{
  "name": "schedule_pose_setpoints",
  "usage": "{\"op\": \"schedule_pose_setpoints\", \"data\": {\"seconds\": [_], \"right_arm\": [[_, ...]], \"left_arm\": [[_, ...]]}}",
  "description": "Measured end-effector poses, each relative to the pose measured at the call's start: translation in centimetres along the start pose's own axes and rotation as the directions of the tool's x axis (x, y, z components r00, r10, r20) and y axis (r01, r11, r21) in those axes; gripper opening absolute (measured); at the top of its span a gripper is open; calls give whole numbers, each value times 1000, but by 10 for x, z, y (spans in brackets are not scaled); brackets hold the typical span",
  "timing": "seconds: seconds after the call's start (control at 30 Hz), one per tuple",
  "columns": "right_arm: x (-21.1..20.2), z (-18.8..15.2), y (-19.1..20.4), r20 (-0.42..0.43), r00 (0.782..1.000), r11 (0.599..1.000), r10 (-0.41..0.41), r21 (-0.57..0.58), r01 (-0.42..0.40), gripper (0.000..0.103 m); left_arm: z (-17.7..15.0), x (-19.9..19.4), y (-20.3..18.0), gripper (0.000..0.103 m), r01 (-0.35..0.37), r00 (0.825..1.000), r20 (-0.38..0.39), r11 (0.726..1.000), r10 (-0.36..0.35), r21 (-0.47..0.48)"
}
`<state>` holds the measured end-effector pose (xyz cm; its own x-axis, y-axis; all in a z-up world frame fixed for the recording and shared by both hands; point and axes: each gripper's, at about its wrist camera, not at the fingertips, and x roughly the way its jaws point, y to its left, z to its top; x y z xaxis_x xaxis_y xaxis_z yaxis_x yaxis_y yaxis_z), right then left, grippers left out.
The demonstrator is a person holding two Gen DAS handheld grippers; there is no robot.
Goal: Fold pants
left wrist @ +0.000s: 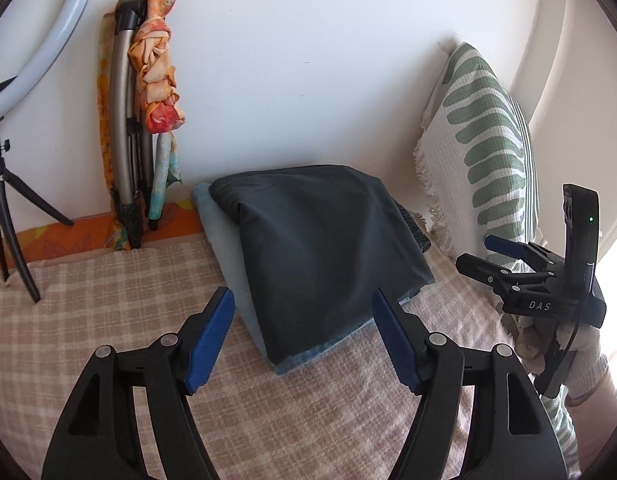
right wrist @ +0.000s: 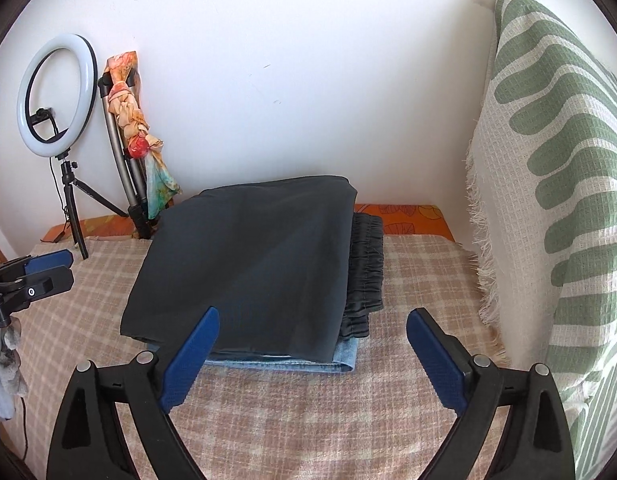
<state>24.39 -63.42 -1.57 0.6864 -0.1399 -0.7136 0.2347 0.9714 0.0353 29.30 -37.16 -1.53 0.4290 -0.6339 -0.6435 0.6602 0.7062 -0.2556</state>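
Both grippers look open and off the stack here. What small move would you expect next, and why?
Probably a retreat: the dark folded pants already lie squared on the folded jeans, and the left gripper and right gripper are open, holding nothing. At most, tuck in the elastic waistband sticking out on the right.

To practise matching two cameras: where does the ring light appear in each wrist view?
Left wrist view: ring light at the top left edge, only partly in frame.
Right wrist view: ring light whole, upper left, on its tripod.
Shared landmark: the folded dark pants stacked mid-frame.
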Motion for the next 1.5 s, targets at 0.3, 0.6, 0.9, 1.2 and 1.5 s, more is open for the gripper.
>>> {"op": "schedule_pose_setpoints", "data": {"seconds": [0.3,0.6,0.9,1.2,1.5], "right_arm": [[-46,-41,32,72,993,996,-89,-21,91,103],[-81,-84,66,95,991,996,-89,1,90,103],[-108,-118,87,117,987,994,-108,46,104,103],[-121,-146,100,104,988,989,-115,107,104,103],[-127,-152,116,132,981,989,-145,57,138,103]], "left_arm": [[-37,-34,-23,83,-24,1000,18,998,23,64],[-82,-64,-28,83,-94,995,25,994,93,53],[-123,-90,-31,83,-173,985,24,984,173,30],[-157,-111,-25,83,-211,977,21,976,212,-45],[-169,-121,-35,84,-245,969,41,969,245,-15]]}}
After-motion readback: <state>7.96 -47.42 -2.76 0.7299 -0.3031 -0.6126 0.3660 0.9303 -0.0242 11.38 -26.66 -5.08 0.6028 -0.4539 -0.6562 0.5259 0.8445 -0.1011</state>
